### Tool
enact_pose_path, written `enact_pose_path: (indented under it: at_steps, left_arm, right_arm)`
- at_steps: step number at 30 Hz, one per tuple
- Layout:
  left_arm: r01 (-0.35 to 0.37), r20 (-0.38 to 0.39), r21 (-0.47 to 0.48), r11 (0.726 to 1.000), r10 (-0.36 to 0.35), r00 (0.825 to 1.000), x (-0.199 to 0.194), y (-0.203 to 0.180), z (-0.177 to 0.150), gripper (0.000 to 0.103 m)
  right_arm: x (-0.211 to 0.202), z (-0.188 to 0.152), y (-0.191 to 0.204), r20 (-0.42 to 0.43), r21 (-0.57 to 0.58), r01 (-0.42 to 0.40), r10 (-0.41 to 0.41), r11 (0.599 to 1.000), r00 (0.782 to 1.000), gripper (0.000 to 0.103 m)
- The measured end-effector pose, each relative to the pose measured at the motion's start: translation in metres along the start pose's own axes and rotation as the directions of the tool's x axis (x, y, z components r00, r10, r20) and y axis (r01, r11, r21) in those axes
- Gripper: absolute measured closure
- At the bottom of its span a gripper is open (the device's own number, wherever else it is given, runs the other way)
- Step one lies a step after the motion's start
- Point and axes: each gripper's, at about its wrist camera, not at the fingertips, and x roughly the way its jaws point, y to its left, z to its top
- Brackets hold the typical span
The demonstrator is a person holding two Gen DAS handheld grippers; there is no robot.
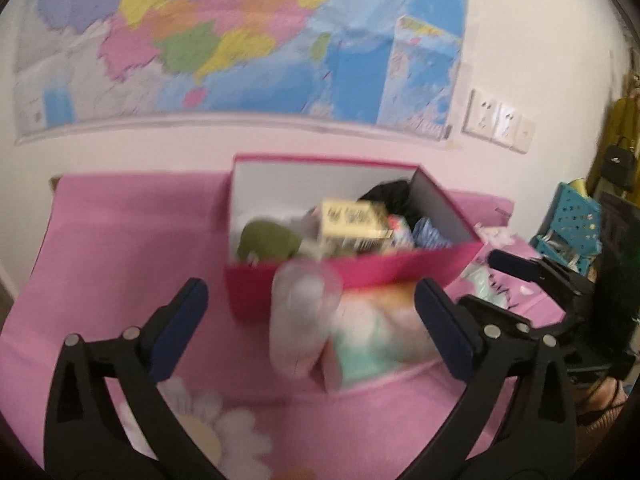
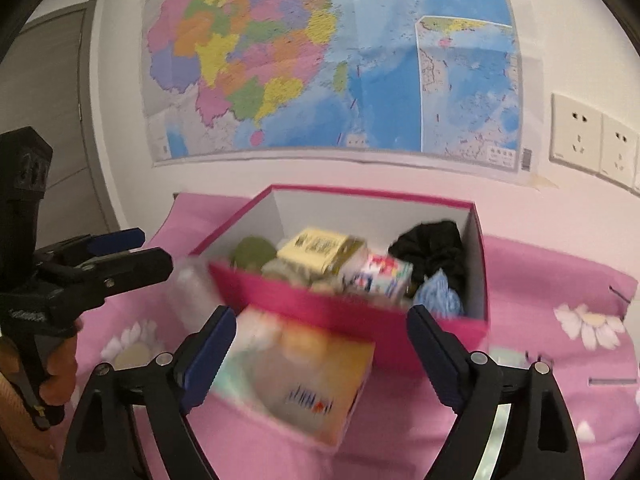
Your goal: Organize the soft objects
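An open magenta box (image 1: 360,270) (image 2: 296,300) stands on the pink bedsheet by the wall. It holds a green soft thing (image 1: 268,240), a yellow carton (image 2: 316,248), black cloth (image 2: 432,248) and blue striped cloth (image 2: 438,296). In front of it lies a pastel tissue pack (image 1: 376,336) (image 2: 296,376), with a blurred pale translucent object (image 1: 304,312) (image 2: 192,292) beside it. My left gripper (image 1: 310,286) is open, its pads clear of both. My right gripper (image 2: 322,312) is open around the tissue pack without pressing on it. Each gripper also shows in the other's view, the left gripper (image 2: 120,248) and the right gripper (image 1: 516,268).
A large map (image 2: 320,60) and wall sockets (image 2: 576,136) hang behind the box. A teal perforated basket (image 1: 572,232) stands at the right edge of the bed. A grey door (image 2: 48,120) is at the left. A hand (image 2: 60,380) grips the left tool.
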Motion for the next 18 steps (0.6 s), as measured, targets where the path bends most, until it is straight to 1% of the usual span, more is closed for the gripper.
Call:
enact_pose_path:
  at_steps: [3, 4, 6, 10, 14, 18]
  left_arm:
    - [-0.06, -0.043, 0.02, 0.998, 0.061, 0.997, 0.001, -0.005, -0.021, 0.0]
    - [-0.065, -0.056, 0.023, 0.998, 0.066, 0.996, 0.002, -0.008, -0.025, 0.0]
    - [-0.071, -0.085, 0.016, 0.997, 0.072, 0.994, 0.001, -0.009, -0.036, 0.0]
    - [-0.074, -0.097, 0.015, 0.997, 0.075, 0.992, -0.005, -0.012, -0.048, 0.0]
    - [-0.092, -0.1, 0.033, 0.995, 0.095, 0.991, -0.008, -0.016, -0.053, 0.0]
    - [-0.084, -0.128, 0.033, 0.996, 0.088, 0.988, -0.005, -0.021, -0.058, 0.0]
  right_arm:
    - [-0.008, -0.017, 0.007, -0.025, 0.011, 0.001, -0.001, 1.0, 1.0, 0.013]
    - [-0.009, -0.022, 0.009, -0.033, 0.019, 0.0, 0.001, 1.0, 0.999, 0.013]
    - [-0.013, -0.032, 0.011, -0.046, 0.038, 0.002, -0.001, 0.999, 0.999, 0.013]
    - [-0.018, -0.045, 0.014, -0.069, 0.068, -0.007, 0.012, 0.998, 0.998, 0.013]
    - [-0.023, -0.054, 0.02, -0.081, 0.061, -0.006, 0.01, 0.998, 0.997, 0.013]
    - [-0.023, -0.061, 0.024, -0.103, 0.046, 0.001, 0.004, 0.999, 0.995, 0.013]
